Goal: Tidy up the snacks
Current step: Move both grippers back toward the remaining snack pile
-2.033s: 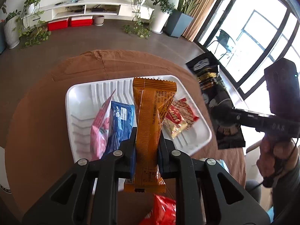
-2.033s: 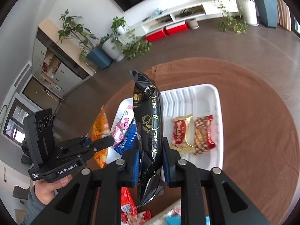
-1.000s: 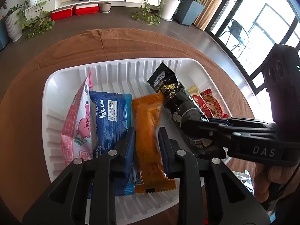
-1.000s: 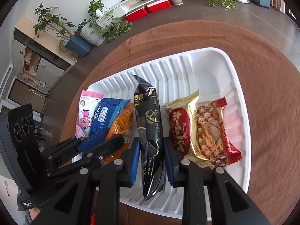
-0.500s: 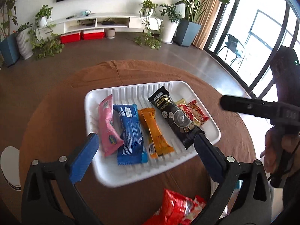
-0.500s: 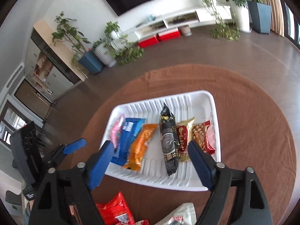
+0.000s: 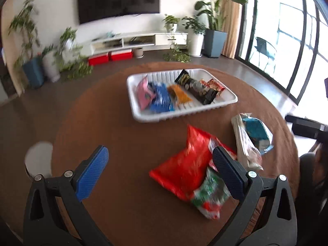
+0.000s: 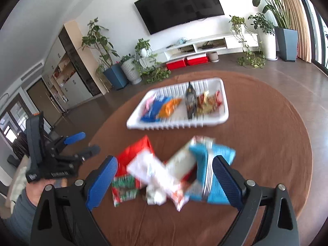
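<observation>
Left tongs (image 7: 157, 160) spread wide, holding nothing, above the brown table (image 7: 123, 184). Just beside the right pad (image 7: 227, 172), a red bag (image 7: 184, 164) flat on the table, with a small green and red packet (image 7: 211, 196) touching its near edge. Near them, to the right, a blue and white packet (image 7: 254, 135).

Right tongs (image 8: 164, 176) spread wide as well, empty, over a blurred heap of loose packets (image 8: 164, 174) and a blue packet (image 8: 213, 160). Not possible to tell which packets overlap.

Farther back, well apart from both tongs, a white tray (image 7: 184, 114) with snacks in a row: pink (image 7: 144, 93), blue (image 7: 161, 99), orange (image 7: 179, 94), black (image 7: 196, 88), red ones (image 7: 213, 85) at the right end.
</observation>
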`<state>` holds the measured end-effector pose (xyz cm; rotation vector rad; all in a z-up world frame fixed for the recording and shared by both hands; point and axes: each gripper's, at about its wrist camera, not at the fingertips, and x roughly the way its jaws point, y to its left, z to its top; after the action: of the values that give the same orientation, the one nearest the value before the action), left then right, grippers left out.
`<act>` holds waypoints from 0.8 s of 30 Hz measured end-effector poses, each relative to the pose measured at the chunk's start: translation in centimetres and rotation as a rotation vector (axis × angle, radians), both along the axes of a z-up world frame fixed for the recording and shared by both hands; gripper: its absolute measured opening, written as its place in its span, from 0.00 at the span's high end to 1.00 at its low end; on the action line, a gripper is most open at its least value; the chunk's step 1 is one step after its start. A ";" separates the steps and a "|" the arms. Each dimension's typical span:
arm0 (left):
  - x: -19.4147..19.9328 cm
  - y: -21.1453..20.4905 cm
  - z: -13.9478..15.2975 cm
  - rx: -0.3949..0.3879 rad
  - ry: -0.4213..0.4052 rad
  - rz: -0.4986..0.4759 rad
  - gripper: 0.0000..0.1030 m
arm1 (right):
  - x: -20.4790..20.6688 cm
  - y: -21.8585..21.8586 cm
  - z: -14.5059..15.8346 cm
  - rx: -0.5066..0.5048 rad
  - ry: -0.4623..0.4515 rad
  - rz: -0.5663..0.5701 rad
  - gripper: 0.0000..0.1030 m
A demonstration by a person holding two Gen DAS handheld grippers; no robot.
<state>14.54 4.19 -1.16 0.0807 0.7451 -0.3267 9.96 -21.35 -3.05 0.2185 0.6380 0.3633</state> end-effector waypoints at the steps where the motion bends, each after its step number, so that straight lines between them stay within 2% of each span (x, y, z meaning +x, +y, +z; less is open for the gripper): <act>1: -0.6 0.5 -0.7 -0.016 0.020 0.019 0.00 | -0.9 0.5 -0.7 -0.017 0.002 0.003 0.07; 4: -2.3 1.4 -3.1 -0.050 0.113 0.019 0.00 | -3.0 2.1 -2.0 -0.101 -0.019 0.018 0.13; 7: -3.7 1.9 -4.3 -0.088 0.150 -0.003 0.01 | -3.6 3.3 -2.6 -0.167 -0.029 0.041 0.21; 9: -4.7 1.9 -4.3 -0.119 0.150 -0.027 0.01 | -3.2 3.5 -2.6 -0.196 -0.026 0.057 0.23; 16: -6.9 1.2 -4.3 -0.124 0.149 -0.067 0.01 | -0.7 4.7 -2.8 -0.334 -0.026 0.140 0.29; 24: -7.1 1.3 -4.1 -0.147 0.143 -0.093 0.01 | 3.0 5.7 -5.0 -0.386 0.092 0.237 0.40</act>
<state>7.45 5.46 -5.24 -0.0481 0.8584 -0.4784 12.97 -15.64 -8.07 -0.2123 0.8137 0.4507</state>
